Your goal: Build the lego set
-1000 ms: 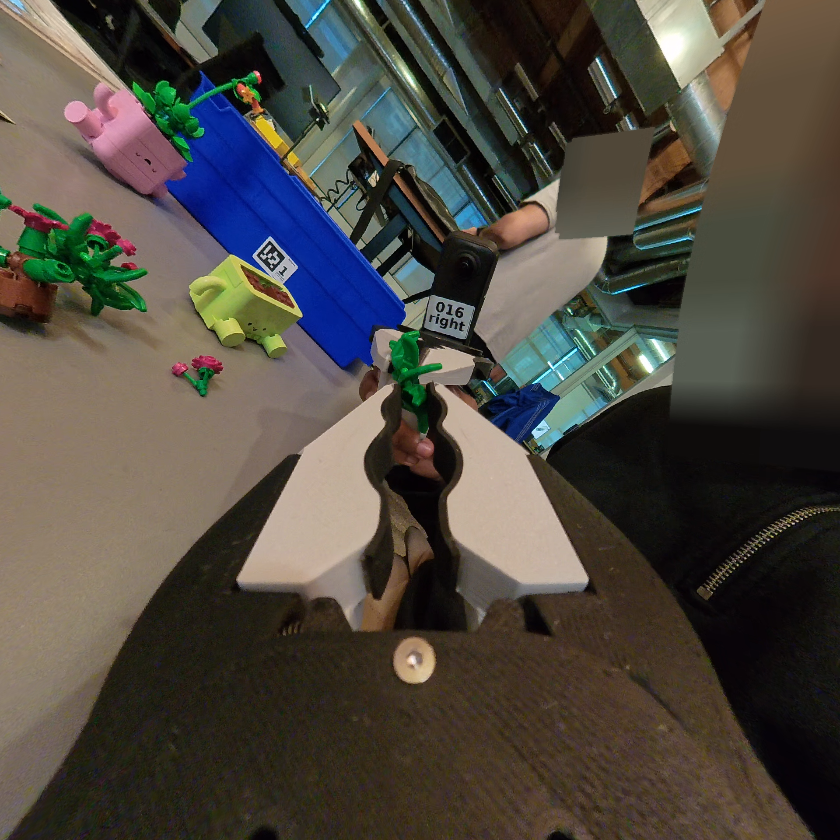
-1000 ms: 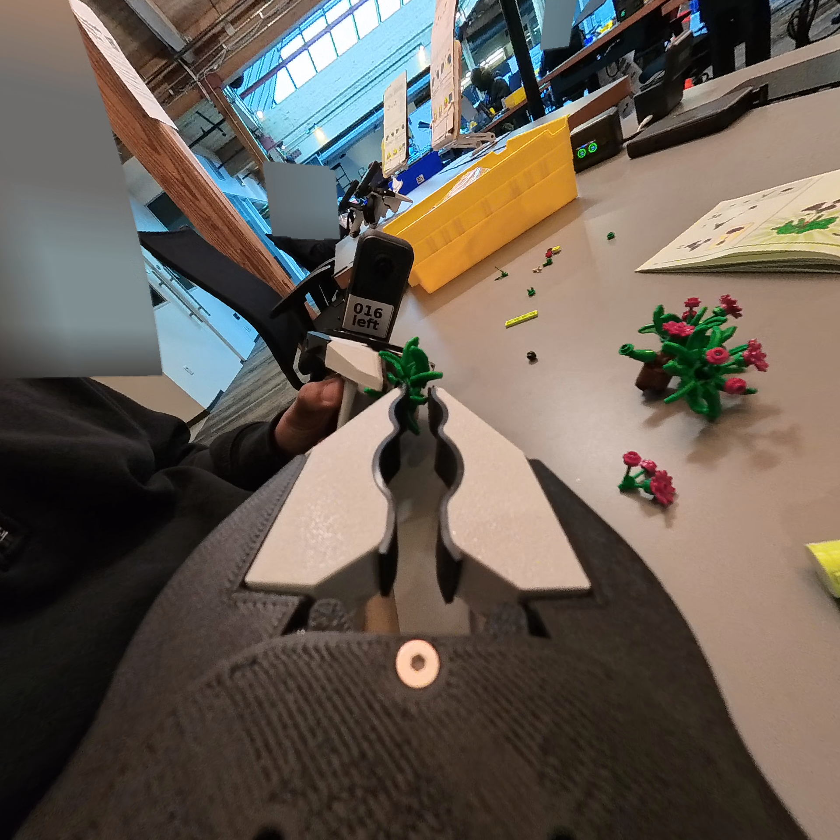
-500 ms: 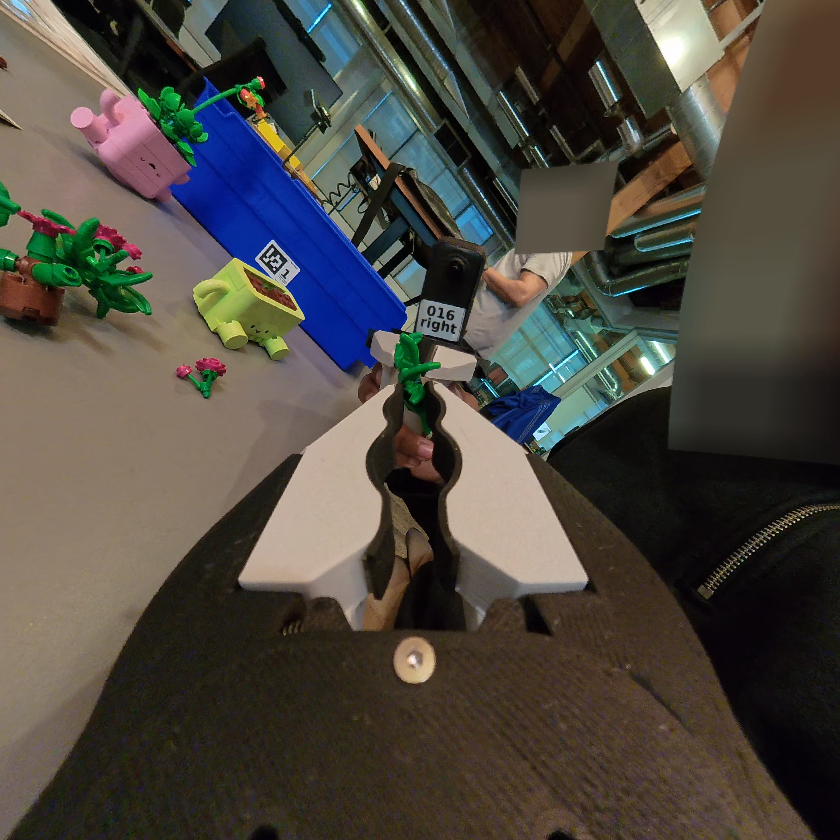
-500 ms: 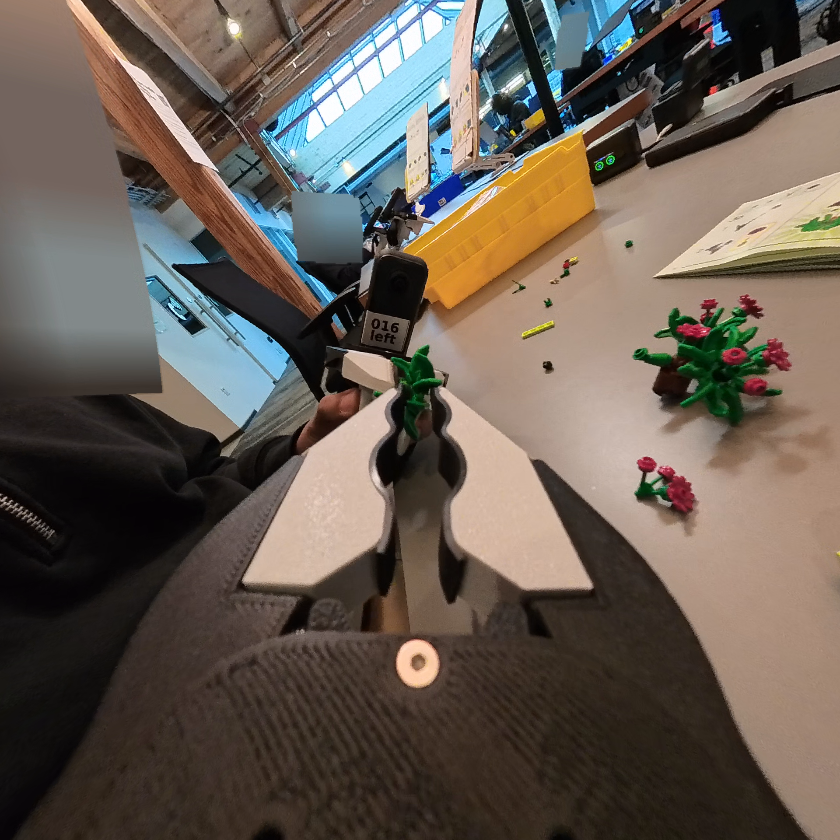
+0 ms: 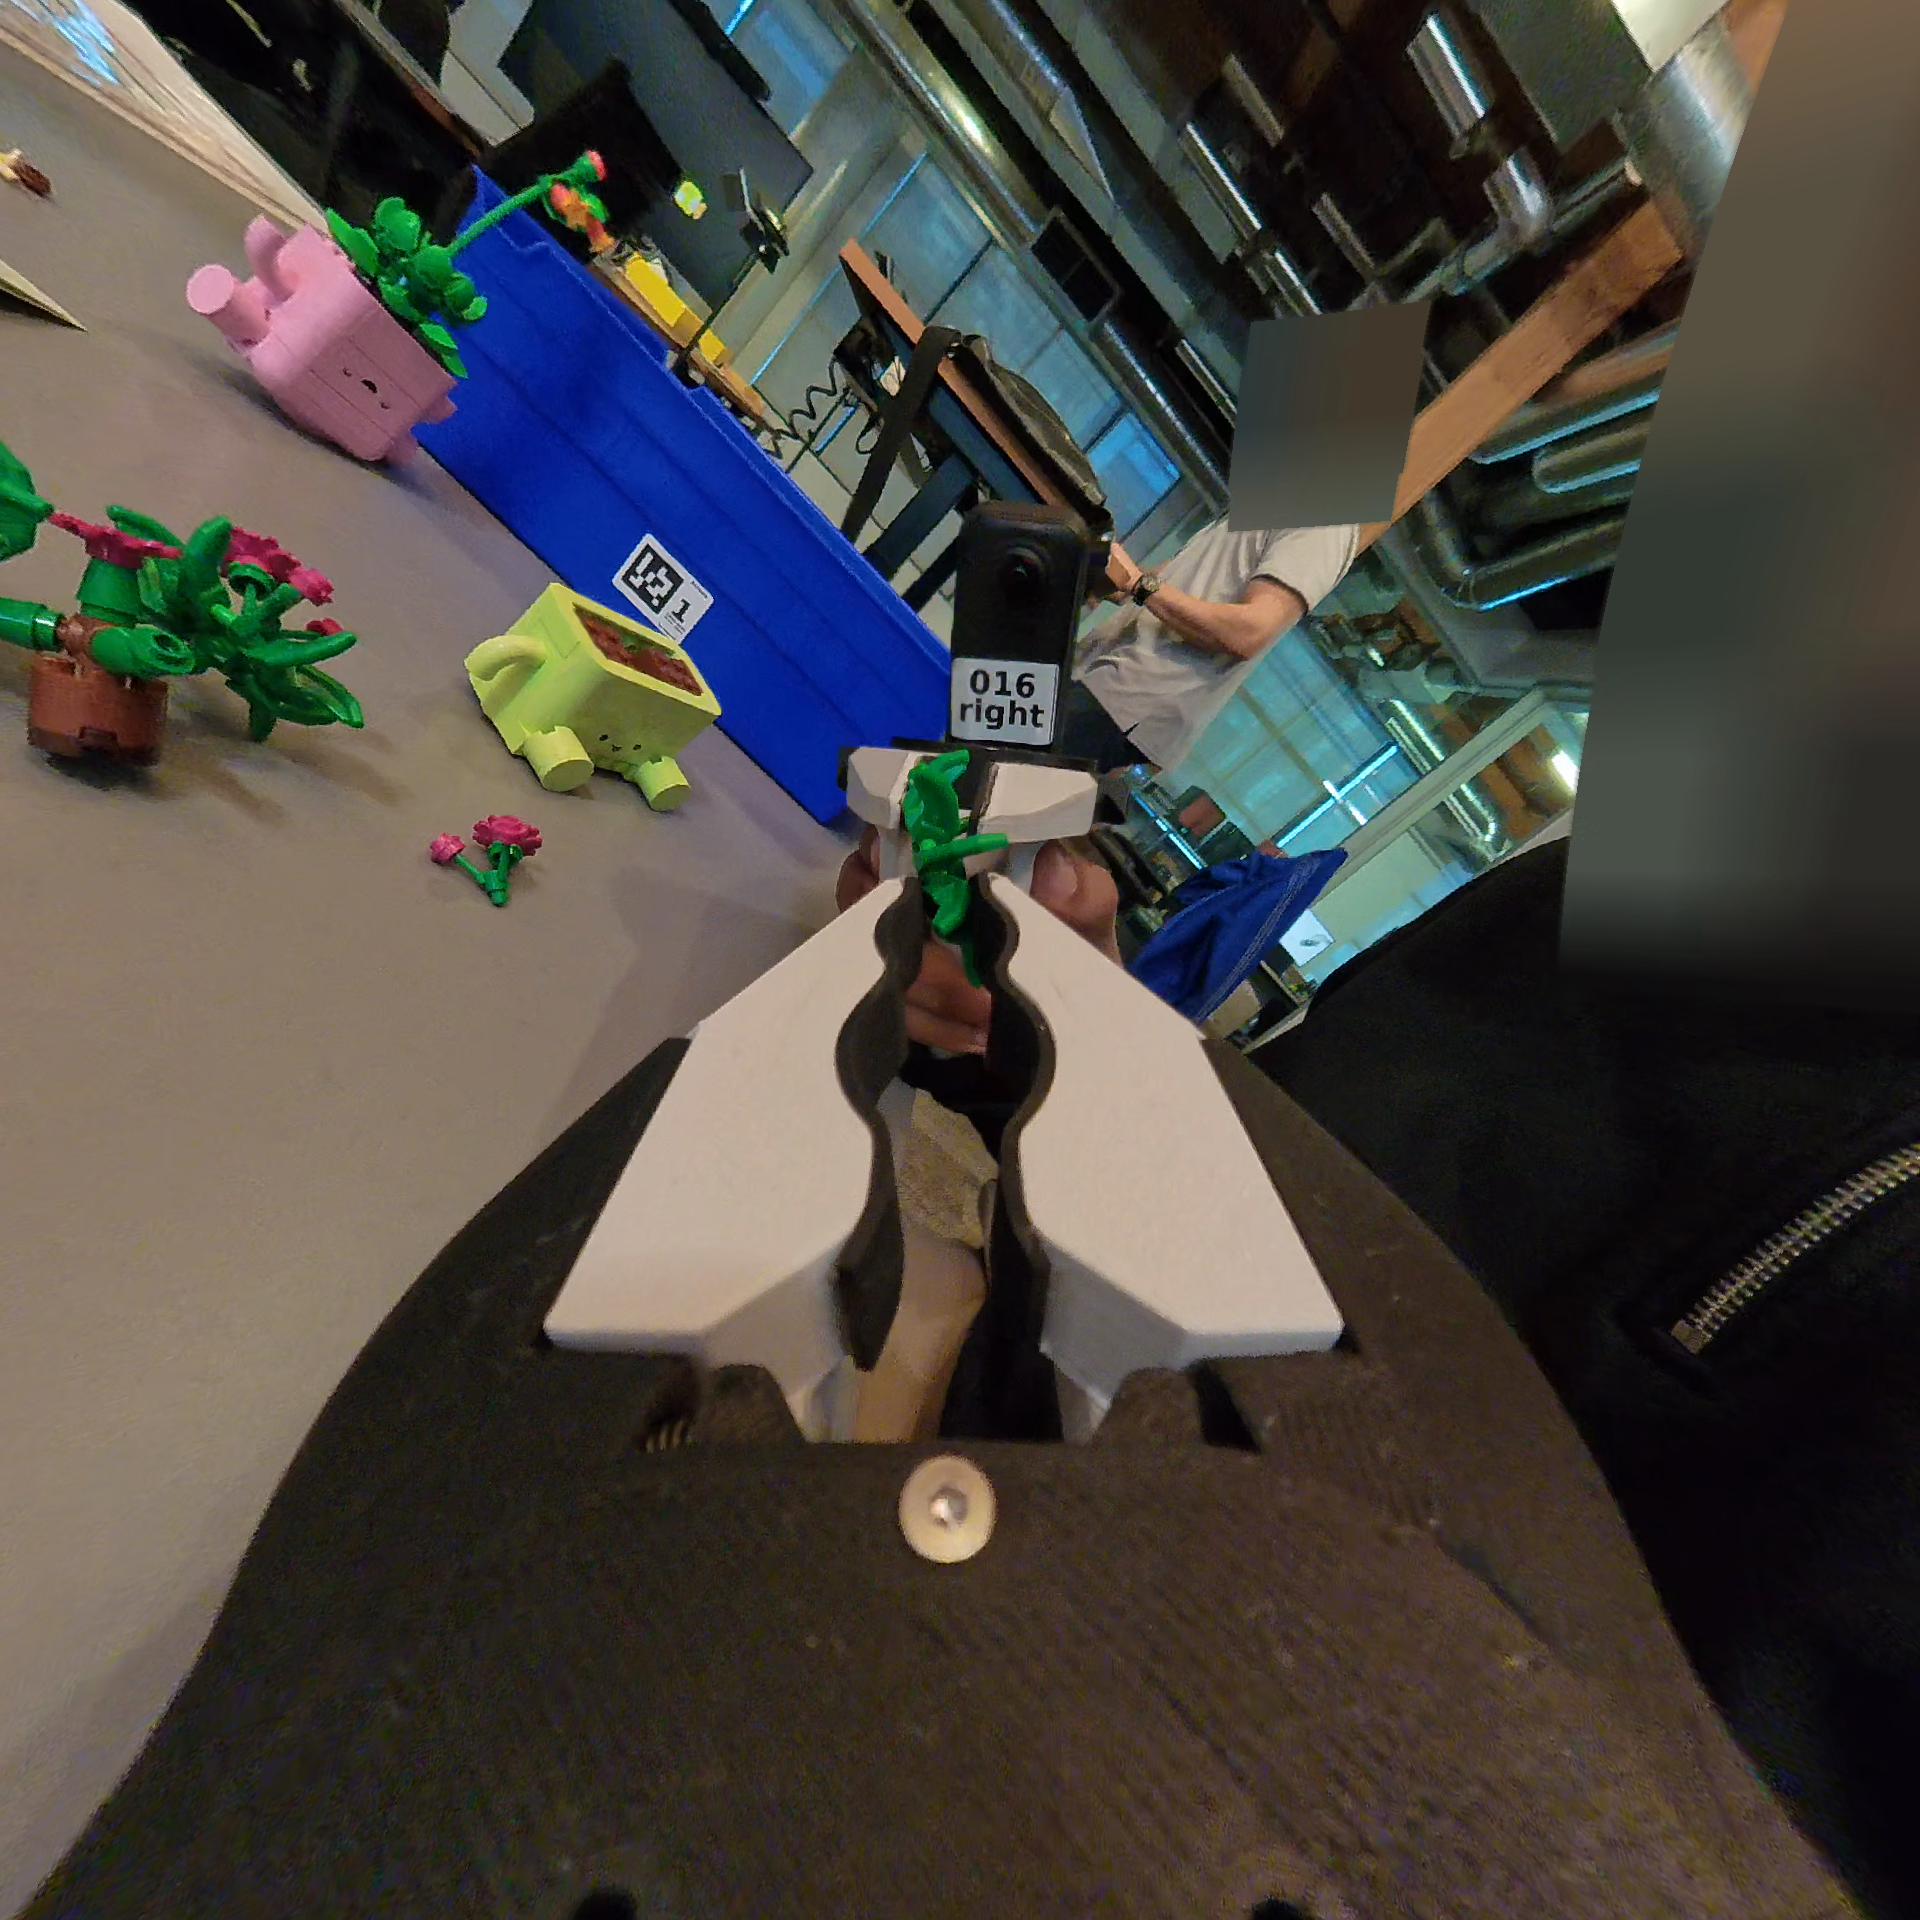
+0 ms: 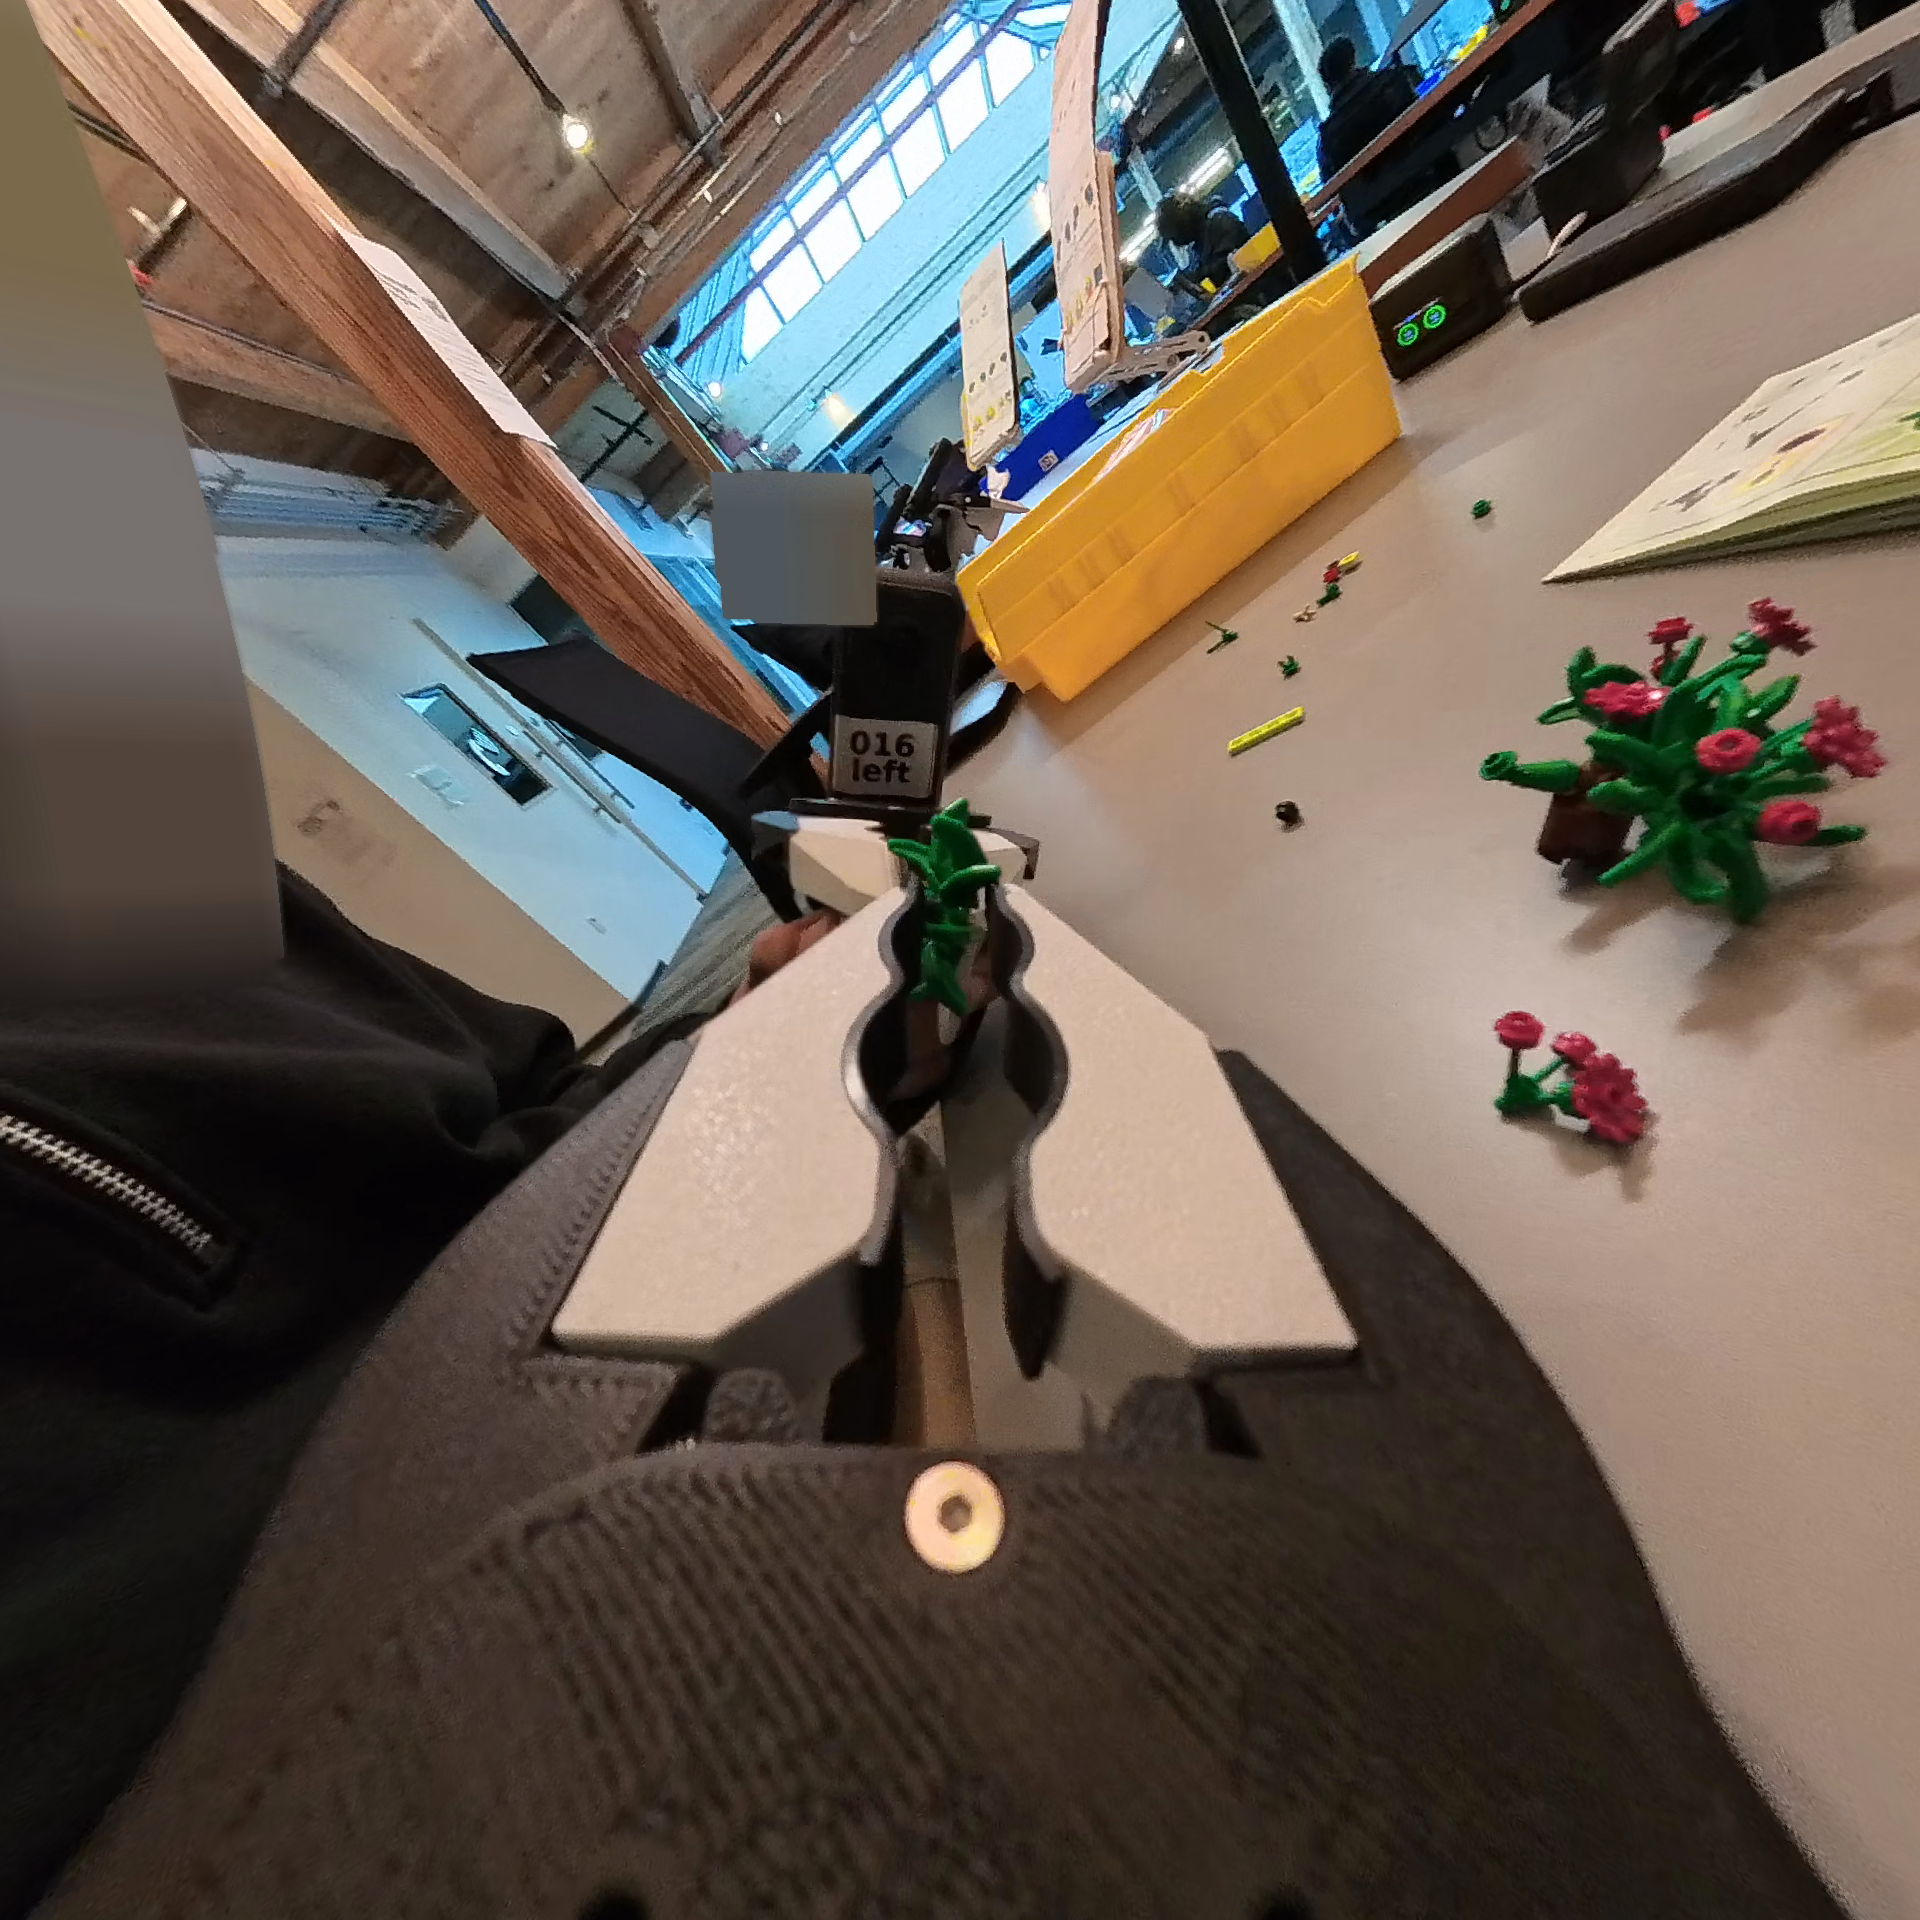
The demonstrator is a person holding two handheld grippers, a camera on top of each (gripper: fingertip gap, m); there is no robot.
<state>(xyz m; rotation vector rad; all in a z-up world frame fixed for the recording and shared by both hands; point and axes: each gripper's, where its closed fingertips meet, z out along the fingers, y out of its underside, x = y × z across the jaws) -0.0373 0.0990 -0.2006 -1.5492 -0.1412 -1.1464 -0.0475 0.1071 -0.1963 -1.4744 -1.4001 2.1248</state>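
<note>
The left gripper and the right gripper meet tip to tip above the smooth grey table, both clenched on one green leafy stem, a glossy plastic sprig with pointed fronds caught between wavy black pads and matte white finger shells. In the left wrist view, a lime-green cube pot with stubby feet sits at ten o'clock, a pink cube pot farther at eleven beside a blue bin. In the right wrist view, a spiky flowering plant lies at two o'clock, a loose pink-flower sprig at three, a ribbed yellow bin at one.
</note>
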